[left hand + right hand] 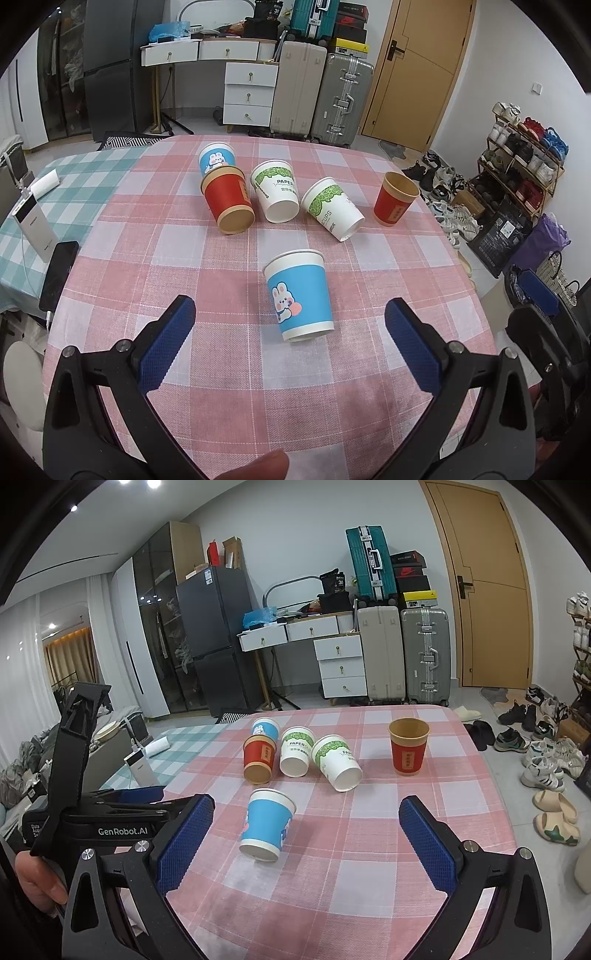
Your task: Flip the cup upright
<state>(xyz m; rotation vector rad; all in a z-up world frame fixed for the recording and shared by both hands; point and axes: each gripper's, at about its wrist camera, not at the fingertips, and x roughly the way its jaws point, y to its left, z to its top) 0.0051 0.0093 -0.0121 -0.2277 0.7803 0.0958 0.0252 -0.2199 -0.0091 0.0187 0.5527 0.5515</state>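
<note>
Blue cup (300,295) lying, left claw (290,323) open

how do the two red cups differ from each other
The red cup on the right stands upright with its mouth up; the red cup on the left is tipped over, its bottom facing the camera. The right one stands alone on the pink checked cloth; the left one sits packed in with a blue cup and a white cup. Both have red sleeves and brown rims.

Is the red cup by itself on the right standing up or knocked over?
Standing up. The red cup rests on its base with its open mouth facing up.
</note>
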